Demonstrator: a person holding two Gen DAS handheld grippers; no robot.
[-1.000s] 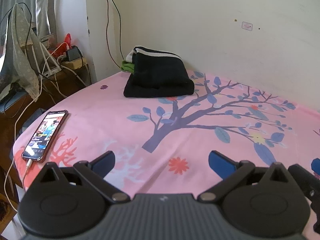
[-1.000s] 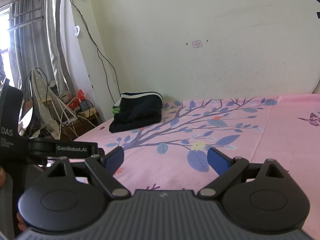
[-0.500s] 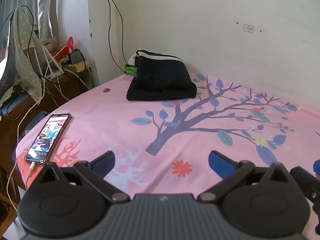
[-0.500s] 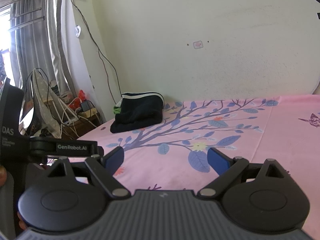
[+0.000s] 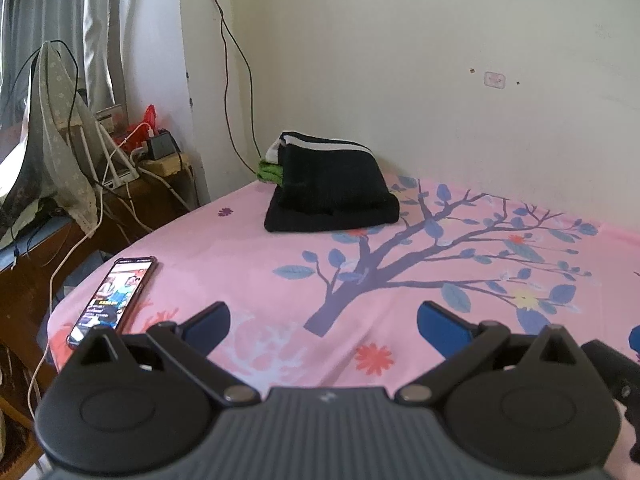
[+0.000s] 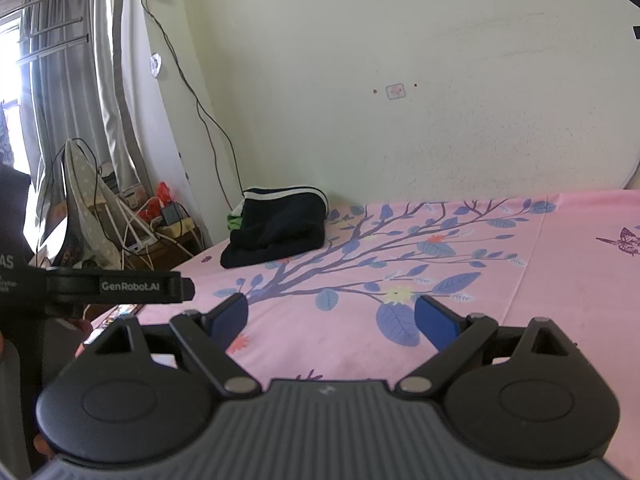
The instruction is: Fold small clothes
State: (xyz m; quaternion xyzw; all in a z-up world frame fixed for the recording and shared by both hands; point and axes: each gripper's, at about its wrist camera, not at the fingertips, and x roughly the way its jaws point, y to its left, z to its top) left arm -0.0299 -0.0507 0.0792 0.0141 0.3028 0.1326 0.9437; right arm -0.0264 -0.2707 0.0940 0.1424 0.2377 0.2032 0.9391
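A stack of folded clothes (image 5: pixel 332 192), black on top with white stripes and a green piece underneath, sits at the far left corner of the pink floral bed sheet (image 5: pixel 280 256) by the wall. It also shows in the right wrist view (image 6: pixel 276 228). My left gripper (image 5: pixel 323 326) is open and empty, held above the near part of the bed, well short of the stack. My right gripper (image 6: pixel 331 318) is open and empty, also above the near part of the bed. The left gripper's body (image 6: pixel 120 286) shows at the left of the right wrist view.
A phone (image 5: pixel 114 296) with a lit screen lies on the bed's left edge, on a charging cable. A wooden side table (image 5: pixel 80 216) with cables, a power strip and a draped cloth stands left of the bed. A curtain (image 6: pixel 80 80) hangs behind.
Both grippers have drifted slightly, so the clothes stack and phone sit a little further right in the views. Both stay open and empty.
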